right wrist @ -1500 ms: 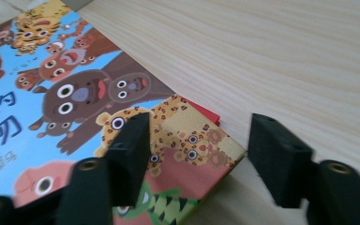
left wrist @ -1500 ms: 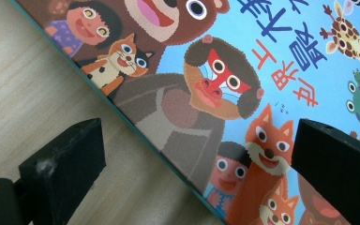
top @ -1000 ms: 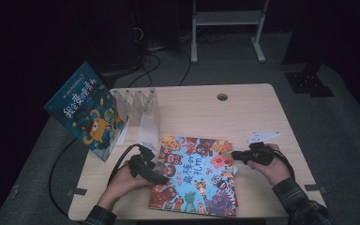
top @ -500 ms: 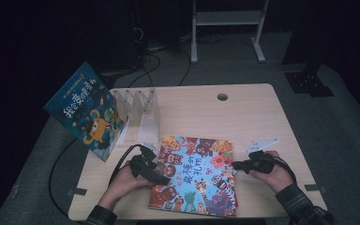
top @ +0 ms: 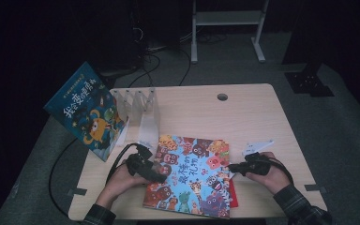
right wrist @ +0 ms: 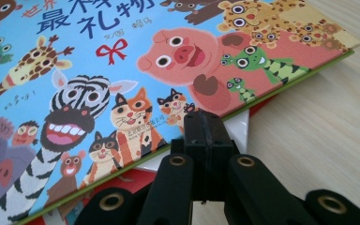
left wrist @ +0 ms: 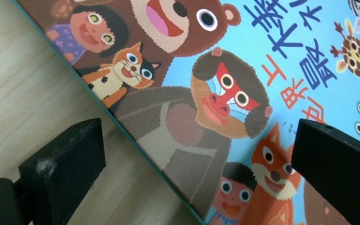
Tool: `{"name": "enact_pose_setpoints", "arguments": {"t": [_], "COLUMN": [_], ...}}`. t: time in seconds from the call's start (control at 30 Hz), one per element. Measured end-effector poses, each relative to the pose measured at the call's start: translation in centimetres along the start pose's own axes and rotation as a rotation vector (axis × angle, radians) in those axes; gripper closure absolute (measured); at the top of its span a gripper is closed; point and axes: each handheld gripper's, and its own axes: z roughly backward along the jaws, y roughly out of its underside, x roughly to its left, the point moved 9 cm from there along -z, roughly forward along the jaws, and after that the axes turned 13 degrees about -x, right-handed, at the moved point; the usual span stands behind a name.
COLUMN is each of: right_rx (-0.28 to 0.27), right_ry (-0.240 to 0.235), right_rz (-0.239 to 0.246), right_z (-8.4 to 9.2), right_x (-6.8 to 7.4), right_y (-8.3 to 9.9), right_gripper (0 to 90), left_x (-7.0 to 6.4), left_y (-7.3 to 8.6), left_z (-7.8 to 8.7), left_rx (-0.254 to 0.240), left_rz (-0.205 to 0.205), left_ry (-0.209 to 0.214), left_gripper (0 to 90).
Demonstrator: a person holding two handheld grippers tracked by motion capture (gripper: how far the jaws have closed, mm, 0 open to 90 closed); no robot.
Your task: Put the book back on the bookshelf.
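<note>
A picture book (top: 192,173) with cartoon animals on its cover lies flat near the table's front edge. My left gripper (top: 161,174) is at the book's left edge, and in the left gripper view the left gripper (left wrist: 199,159) stands open: one jaw is over the bare wood, the other over the cover (left wrist: 215,93). My right gripper (top: 234,167) is at the book's right edge. In the right gripper view the right gripper (right wrist: 205,126) is shut, jaws pressed together with nothing seen between them, its tip at the cover's edge (right wrist: 122,61). A red book (right wrist: 136,180) peeks out beneath.
A blue picture book (top: 86,110) leans against a clear divider rack (top: 140,105) at the table's left. A cable hole (top: 222,97) sits at the back middle. A black cable (top: 56,178) loops off the left edge. A white frame (top: 227,18) stands behind the table.
My right gripper has come a little toward the front and left, up to the book's right edge. The left gripper and the book have kept still.
</note>
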Motion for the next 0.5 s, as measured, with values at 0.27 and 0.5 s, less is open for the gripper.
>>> {"name": "enact_pose_setpoints", "arguments": {"t": [0.27, 0.5], "right_rx": [0.006, 0.005], "right_ry": [-0.026, -0.027], "right_rz": [0.006, 0.011], "right_z": [-0.36, -0.37], "right_x": [0.76, 0.73], "right_y": [-0.1, -0.1], "right_gripper": [89.3, 89.3], "left_x": [0.61, 0.78], "left_y": [-0.04, -0.51], "left_z": [0.1, -0.63], "left_rx": [0.002, -0.014], "left_rz": [0.008, 0.029], "left_ry": [0.004, 0.042], "left_gripper": [2.1, 2.2]}}
